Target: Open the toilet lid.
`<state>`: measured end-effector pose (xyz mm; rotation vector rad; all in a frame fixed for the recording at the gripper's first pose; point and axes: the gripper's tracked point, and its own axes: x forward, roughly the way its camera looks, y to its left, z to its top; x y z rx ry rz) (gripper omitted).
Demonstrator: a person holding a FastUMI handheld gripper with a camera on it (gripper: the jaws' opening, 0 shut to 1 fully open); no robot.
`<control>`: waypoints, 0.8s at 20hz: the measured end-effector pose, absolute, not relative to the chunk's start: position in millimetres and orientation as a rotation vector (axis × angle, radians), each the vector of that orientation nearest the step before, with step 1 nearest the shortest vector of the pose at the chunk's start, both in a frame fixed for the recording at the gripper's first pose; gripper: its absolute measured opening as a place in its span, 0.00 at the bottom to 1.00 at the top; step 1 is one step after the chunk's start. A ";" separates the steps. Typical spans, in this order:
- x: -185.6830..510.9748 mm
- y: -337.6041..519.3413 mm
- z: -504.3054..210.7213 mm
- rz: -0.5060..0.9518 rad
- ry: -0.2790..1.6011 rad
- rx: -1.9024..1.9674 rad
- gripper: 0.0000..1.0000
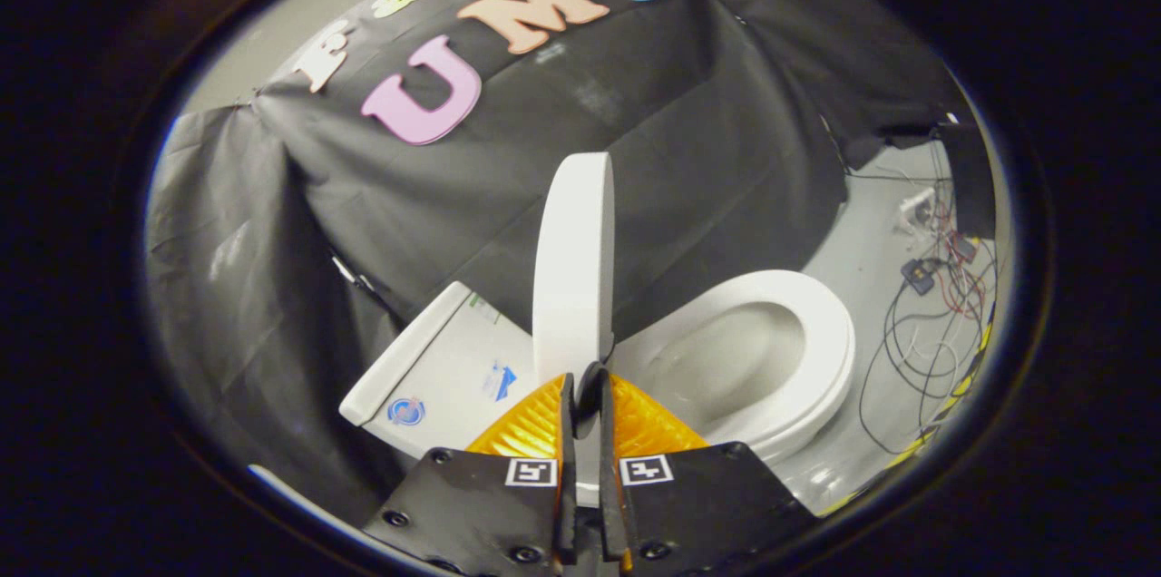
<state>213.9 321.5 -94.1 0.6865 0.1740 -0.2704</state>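
The white toilet lid [573, 268] stands raised and is seen edge-on, rising straight ahead of my fingers. My gripper [588, 385] is shut on the lid's near rim, and a sliver of white shows between the two fingers. To the right of the lid lies the white seat ring [830, 323] over the open bowl [726, 368]. Left of the lid sits the white tank [435, 368] with its stickers.
Black cloth [363, 223] hangs behind the toilet and around the tank. Loose cables and small electrical boxes [934, 305] lie on the grey floor [862, 241] beyond the seat. A yellow-and-black strip [952, 396] runs along the floor near them.
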 end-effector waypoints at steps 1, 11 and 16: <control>218.6 330.4 -87.0 -0.245 0.171 0.667 0.14; 264.8 407.3 -48.8 -0.008 0.193 0.490 0.15; 285.9 447.5 -44.3 0.087 0.212 0.475 0.15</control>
